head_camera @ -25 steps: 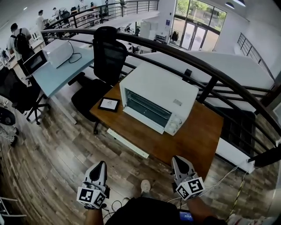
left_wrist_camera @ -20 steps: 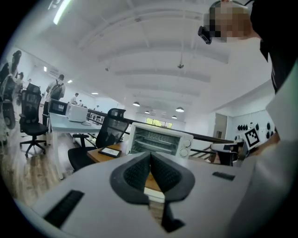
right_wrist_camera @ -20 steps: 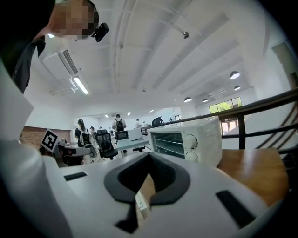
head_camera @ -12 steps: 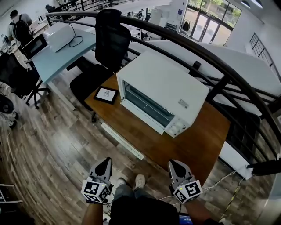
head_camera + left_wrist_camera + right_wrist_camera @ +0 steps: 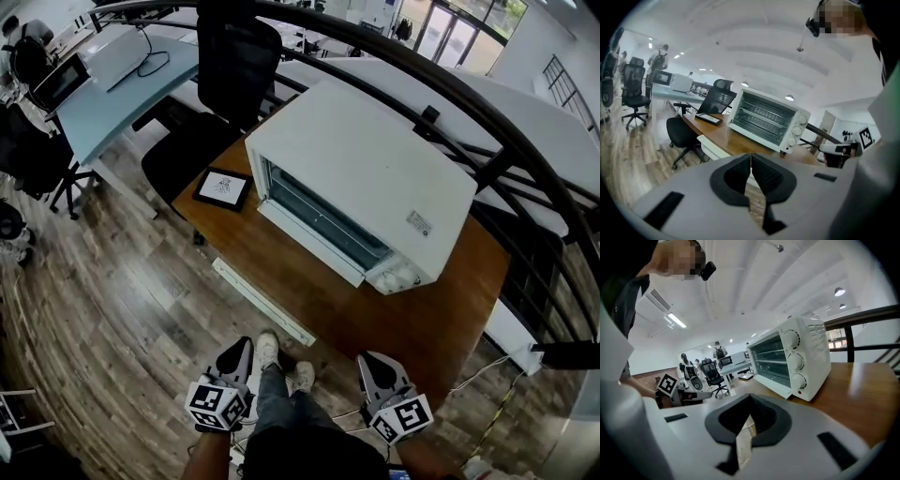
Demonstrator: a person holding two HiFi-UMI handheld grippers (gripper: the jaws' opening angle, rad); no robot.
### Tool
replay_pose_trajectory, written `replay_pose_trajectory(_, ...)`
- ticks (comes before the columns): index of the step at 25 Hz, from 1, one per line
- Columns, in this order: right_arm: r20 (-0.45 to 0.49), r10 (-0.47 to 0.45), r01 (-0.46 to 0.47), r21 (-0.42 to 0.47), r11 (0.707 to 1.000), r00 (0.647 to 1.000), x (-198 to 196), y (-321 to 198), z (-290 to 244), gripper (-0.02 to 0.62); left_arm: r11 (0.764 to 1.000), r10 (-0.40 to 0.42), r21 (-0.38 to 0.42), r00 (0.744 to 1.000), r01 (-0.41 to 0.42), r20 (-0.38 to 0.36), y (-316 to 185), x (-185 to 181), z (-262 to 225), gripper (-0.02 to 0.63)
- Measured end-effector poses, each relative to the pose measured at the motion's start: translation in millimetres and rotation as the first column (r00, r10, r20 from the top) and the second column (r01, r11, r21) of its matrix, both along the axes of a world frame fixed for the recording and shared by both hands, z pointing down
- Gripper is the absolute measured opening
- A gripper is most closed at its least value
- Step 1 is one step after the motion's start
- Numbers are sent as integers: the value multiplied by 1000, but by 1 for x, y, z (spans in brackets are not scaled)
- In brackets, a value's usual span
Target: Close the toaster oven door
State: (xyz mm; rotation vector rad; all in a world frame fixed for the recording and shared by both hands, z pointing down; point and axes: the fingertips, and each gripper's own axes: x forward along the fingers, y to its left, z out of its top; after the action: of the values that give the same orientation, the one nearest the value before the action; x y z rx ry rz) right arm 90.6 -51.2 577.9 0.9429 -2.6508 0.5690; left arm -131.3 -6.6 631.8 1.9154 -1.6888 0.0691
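Your left gripper and right gripper are both closed and empty, well short of the table. The toaster oven sits ahead, and its dropped door runs up-left to down-right, with the knob end nearer your right.

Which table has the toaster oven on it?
The brown wooden table, the nearer one, bears the toaster oven. The pale blue table stands farther off at the left.

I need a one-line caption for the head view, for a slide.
Left tongs and right tongs, both shut, held low before a wooden table bearing an open white toaster oven.
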Motion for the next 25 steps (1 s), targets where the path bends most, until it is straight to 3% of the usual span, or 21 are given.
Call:
replay_pose_trajectory(8,-25,35,-36,-47,998,999,-2,-14,17,-3,994,-66,-101,980,48,-187,-29,-5,51,14)
replay_pose_trajectory(13,-54,49,-54,-85,995,997,0,-7,28,-3,979,-159,-177,915,98,-370,-37,1,82,104)
replay_pose_trajectory(20,-65,64,-71,-114,991,996,-8,-2,31,-3,972,-167,-224,865,64,-474,-57,10,109,192)
replay_pose_trajectory(25,-41,82,-87,-125,988,996,-13,-5,28,-3,972,-167,-228,837,52,-522,-72,15,111,198)
